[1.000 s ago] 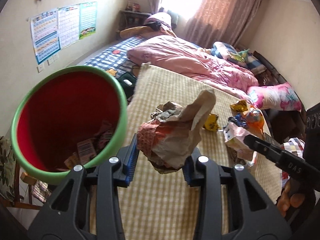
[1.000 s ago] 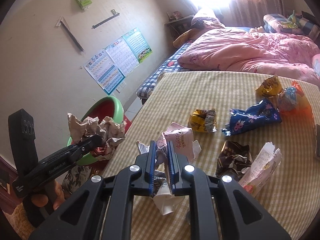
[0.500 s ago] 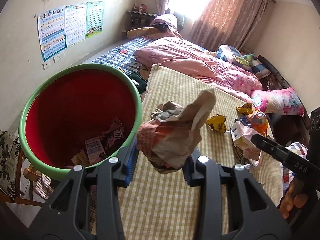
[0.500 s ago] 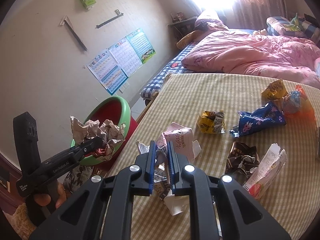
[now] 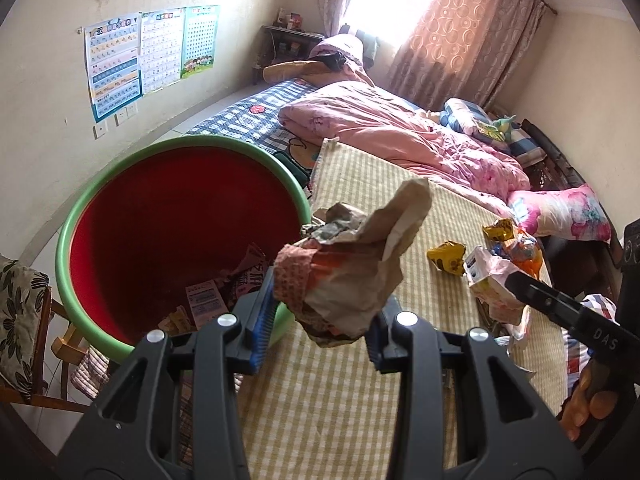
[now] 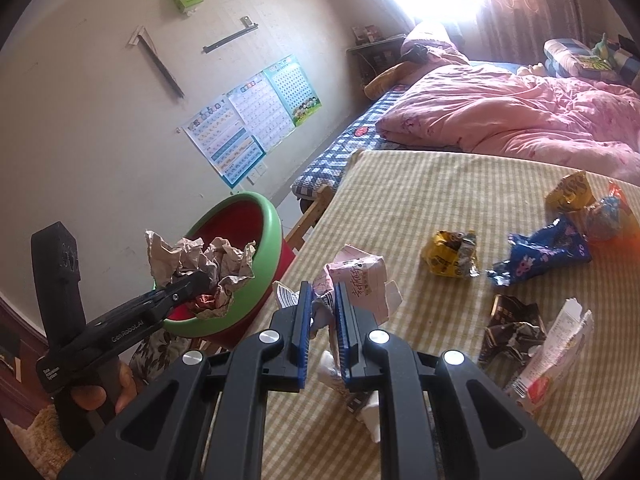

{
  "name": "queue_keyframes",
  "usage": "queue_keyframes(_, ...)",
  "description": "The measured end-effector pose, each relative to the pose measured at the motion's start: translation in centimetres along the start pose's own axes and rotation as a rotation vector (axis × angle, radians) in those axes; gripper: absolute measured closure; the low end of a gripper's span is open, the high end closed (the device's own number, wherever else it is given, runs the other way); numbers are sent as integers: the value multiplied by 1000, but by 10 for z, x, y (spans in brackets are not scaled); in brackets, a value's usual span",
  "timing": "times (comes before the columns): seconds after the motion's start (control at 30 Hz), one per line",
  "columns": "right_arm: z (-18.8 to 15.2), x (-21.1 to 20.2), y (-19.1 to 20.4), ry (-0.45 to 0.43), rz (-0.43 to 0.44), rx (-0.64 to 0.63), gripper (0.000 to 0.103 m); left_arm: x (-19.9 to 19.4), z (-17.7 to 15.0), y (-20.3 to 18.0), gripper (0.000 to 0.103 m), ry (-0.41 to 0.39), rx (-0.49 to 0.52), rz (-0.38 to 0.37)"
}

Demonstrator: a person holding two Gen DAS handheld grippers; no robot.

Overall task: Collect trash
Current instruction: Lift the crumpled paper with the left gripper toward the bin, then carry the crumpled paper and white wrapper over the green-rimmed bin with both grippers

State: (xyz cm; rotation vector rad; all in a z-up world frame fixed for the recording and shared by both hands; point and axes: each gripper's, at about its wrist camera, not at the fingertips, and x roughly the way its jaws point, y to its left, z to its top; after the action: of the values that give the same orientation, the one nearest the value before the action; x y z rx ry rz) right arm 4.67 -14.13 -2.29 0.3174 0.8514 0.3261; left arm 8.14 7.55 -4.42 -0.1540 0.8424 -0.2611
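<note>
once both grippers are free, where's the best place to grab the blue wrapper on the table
Probably the blue wrapper at its pinched lower-left end, where the foil gathers into a thin tail. Come from above with the jaws across its long axis. It lies flat and crumpled on the checked cloth, apart from the yellow wrapper to its left, so there is room for the fingers.

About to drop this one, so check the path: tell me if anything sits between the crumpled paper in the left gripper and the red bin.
Nothing visible blocks it. The left gripper holds the crumpled brown paper beside the bin's green rim, and the bin's mouth is open, with only a few scraps at the bottom.
</note>
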Motion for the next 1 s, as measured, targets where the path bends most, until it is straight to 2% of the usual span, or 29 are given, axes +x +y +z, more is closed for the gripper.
queue_keyframes(0.27,3,13,11,11,10,-12,91,0,3,17,67,0,-12,6)
queue_keyframes(0.6,11,25,29,6,20,-35,91,-5,10,29,67,-37,1,29)
queue_keyframes(1.0,14,48,51,22,34,-52,91,-2,13,52,67,-21,-13,25)
